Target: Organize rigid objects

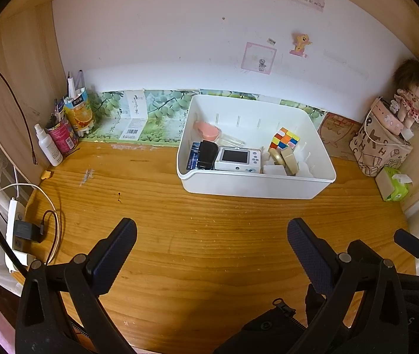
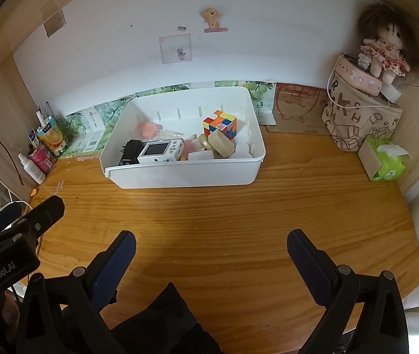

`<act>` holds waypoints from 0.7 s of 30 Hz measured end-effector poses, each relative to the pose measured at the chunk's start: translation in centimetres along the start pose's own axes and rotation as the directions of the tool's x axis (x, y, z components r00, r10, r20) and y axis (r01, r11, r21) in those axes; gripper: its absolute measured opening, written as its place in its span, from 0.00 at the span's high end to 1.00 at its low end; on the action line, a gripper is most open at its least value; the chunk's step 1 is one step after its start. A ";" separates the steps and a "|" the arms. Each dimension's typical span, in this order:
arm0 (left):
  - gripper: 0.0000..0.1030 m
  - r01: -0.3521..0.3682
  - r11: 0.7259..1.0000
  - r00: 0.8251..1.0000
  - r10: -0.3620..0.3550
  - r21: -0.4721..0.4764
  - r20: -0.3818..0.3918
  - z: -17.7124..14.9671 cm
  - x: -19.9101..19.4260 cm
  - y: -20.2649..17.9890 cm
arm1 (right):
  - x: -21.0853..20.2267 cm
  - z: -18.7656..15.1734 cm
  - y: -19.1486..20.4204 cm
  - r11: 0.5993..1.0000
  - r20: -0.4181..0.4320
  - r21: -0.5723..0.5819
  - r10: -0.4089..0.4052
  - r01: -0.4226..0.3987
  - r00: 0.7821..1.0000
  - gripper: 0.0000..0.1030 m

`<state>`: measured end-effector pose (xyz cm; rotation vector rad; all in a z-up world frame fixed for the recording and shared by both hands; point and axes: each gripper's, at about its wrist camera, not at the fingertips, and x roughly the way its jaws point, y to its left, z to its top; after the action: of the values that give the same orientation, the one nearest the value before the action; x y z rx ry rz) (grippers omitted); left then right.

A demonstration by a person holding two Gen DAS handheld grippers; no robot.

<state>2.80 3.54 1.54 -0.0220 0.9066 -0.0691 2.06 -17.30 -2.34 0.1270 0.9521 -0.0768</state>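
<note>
A white plastic bin stands at the back of the wooden desk. Inside lie a colourful puzzle cube, a small white camera with a screen, a black charger, a pink case and rolls of tape. My left gripper hovers open over the bare desk in front of the bin, holding nothing. My right gripper is likewise open, with nothing between its fingers, beside the left one.
Pens in a carton cup, a can and a spray bottle crowd the back left corner. A power strip with cables lies at the left edge. A patterned bag with a doll and a tissue pack stand at the right.
</note>
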 end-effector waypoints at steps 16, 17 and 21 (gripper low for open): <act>0.01 0.000 1.000 1.000 0.000 0.004 0.000 0.2 0.0 -0.1 | -1.0 0.2 -0.3 0.999 0.066 0.038 -0.010 0.008 0.998 0.00; 0.01 0.000 1.000 1.000 0.000 0.004 0.000 0.2 0.1 -0.1 | -0.9 0.2 -0.3 0.999 0.065 0.037 -0.009 0.007 0.998 0.00; 0.01 0.000 1.000 1.000 0.000 0.004 0.000 0.2 0.0 -0.1 | -0.8 0.2 -0.1 0.999 0.062 0.035 -0.009 0.006 0.998 0.00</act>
<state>2.95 3.42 1.61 -0.0186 0.9066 -0.0708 1.72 -17.46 -1.57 0.1526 0.8892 -0.1039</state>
